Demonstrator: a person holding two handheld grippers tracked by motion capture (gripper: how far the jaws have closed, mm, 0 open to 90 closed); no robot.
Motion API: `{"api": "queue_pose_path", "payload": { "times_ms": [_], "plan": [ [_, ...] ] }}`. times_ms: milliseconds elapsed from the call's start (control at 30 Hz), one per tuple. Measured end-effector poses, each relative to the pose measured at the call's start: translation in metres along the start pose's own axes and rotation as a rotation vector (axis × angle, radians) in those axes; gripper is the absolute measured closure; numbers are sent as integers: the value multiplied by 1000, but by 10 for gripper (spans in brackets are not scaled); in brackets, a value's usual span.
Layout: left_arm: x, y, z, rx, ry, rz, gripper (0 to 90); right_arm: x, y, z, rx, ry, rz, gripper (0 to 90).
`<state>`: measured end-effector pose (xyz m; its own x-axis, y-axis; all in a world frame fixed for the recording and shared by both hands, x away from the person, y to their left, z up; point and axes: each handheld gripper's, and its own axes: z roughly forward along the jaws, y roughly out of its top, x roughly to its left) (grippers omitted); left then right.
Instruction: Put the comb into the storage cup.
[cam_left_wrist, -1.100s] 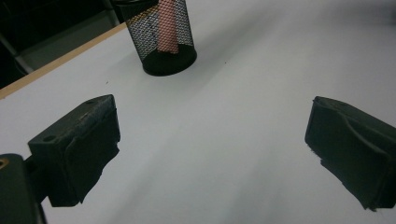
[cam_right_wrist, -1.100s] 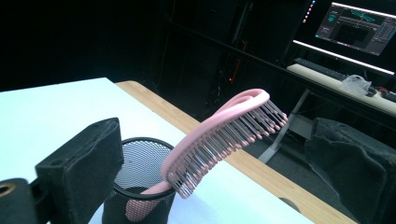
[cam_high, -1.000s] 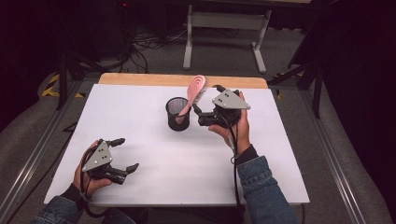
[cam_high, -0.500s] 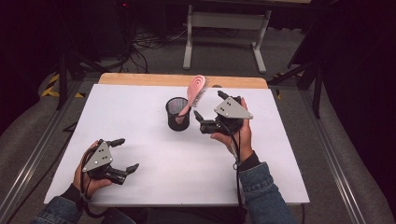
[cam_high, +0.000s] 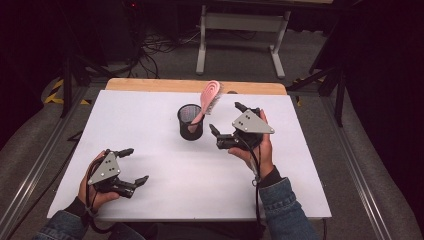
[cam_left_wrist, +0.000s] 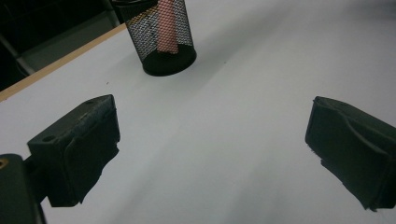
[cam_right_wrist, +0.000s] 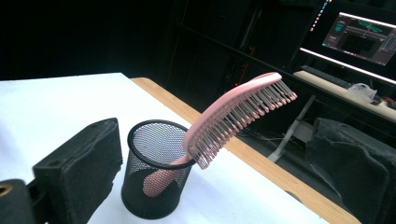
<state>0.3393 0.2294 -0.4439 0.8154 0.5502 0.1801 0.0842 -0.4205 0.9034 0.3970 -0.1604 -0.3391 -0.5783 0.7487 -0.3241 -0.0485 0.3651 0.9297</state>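
High view shows a pink hairbrush (cam_high: 210, 100) standing handle-down in a black mesh pen cup (cam_high: 190, 122) on the white table (cam_high: 150, 200), its bristled head leaning out over the cup's rim toward the right gripper (cam_high: 227, 125). That gripper hangs just beside the cup, jaws spread apart and holding nothing. The left gripper (cam_high: 131, 166) rests well apart from the cup, nearer the person, jaws likewise apart and empty. From the right gripper view the brush (cam_right_wrist: 233, 116) looks like light, rigid plastic — stiff along its spine, springy only in the bristles — while the cup (cam_right_wrist: 156, 186) is probably light enough to tip if the brush is dragged sideways. The smooth back and neck just above the rim seem the best place to pinch — the bristles would give and slip.
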Motion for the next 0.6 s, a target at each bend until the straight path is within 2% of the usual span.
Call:
{"api": "queue_pose_path", "payload": {
  "times_ms": [600],
  "plan": [
    [0,0,0,5,-1,7,41,2,-4,-18,-10,0,-27,36]
  ]
}}
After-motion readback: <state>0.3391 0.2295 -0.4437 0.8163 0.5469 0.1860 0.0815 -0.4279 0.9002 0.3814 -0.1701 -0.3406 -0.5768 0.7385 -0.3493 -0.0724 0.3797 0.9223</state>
